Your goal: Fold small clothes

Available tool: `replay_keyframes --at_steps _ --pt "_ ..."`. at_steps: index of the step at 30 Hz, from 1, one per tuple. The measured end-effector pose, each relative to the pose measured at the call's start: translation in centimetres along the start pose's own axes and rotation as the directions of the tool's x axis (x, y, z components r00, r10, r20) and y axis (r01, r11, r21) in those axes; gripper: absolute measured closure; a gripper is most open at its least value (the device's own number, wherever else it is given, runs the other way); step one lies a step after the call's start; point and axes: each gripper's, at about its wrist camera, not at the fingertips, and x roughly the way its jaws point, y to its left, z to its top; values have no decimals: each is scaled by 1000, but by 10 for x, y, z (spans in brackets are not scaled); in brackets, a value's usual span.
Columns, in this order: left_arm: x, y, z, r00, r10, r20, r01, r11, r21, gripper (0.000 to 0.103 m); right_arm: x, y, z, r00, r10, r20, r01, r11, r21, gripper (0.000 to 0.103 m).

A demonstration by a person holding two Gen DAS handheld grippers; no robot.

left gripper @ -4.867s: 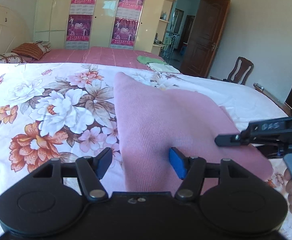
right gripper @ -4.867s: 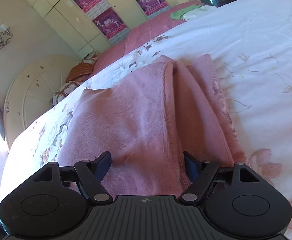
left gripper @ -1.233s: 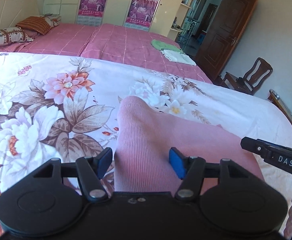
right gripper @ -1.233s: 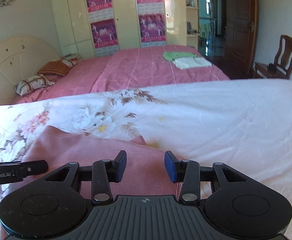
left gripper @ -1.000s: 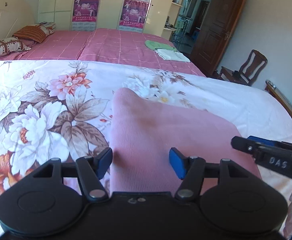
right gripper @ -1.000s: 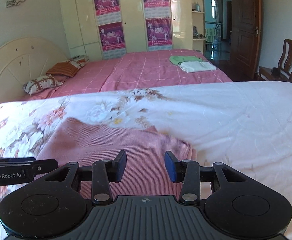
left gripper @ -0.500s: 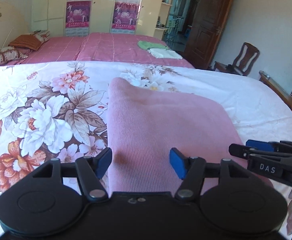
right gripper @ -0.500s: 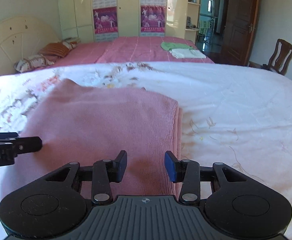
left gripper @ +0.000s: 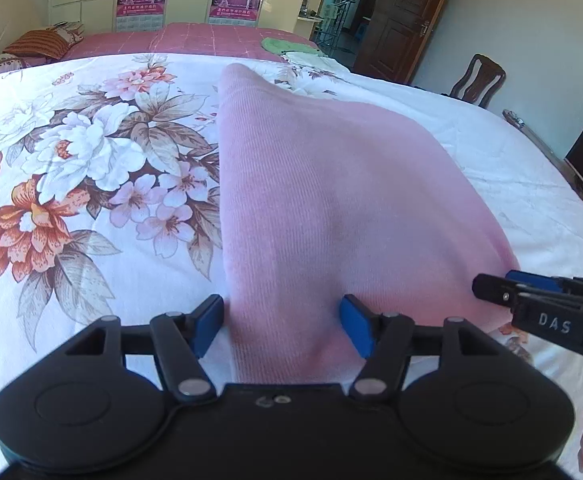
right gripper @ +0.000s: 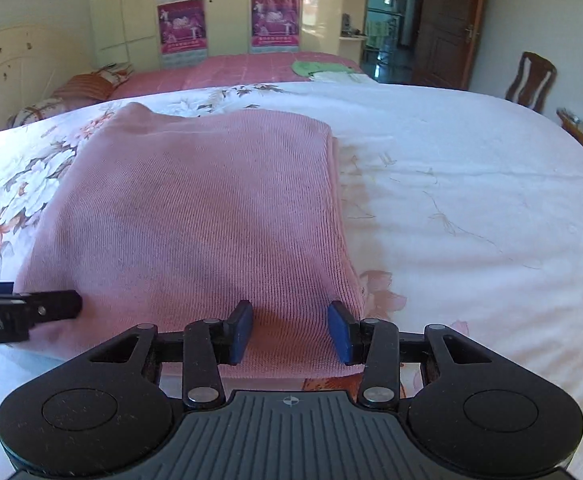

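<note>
Looking down, I see the pink ribbed garment (right gripper: 195, 216) folded flat on the floral bedspread (left gripper: 71, 168); its near edge lies between both parted, empty sets of jaws, left gripper (left gripper: 283, 330) and right gripper (right gripper: 289, 332).

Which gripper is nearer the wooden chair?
Right. The right gripper sits at the pink garment's chair-side edge; the left gripper is at its far edge from the chair.
</note>
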Motion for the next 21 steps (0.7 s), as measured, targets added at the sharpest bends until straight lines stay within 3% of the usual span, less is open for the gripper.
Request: replay_keyframes --at_steps 3,7,12,14,15,16,21 --pt "-9 -2 -1 1000 -16 22 16 1000 16 38 -12 7 1 999 -22 24 22 1000 -2 61" --pt "-6 -3 -3 1000 -6 13 6 999 35 33 8 3 -3 997 -36 -73 37 999 6 61" --pt "-10 -1 4 1000 -7 21 6 1000 25 31 -13 2 12 999 -21 -27 21 1000 -4 61" --pt "-17 -2 11 998 -6 56 5 1000 18 28 -16 -1 22 1000 -8 -21 7 1000 -8 46" --pt "-20 -3 14 997 -3 78 1 1000 20 25 -16 -4 26 1000 -2 -16 2 1000 -4 18" --pt "-21 -5 18 995 8 97 -11 1000 25 24 -16 -6 29 1000 3 -3 -3 1000 -2 7" --pt "-12 -6 35 995 36 95 -34 999 -20 22 7 -14 40 996 86 -10 -86 996 1 7"
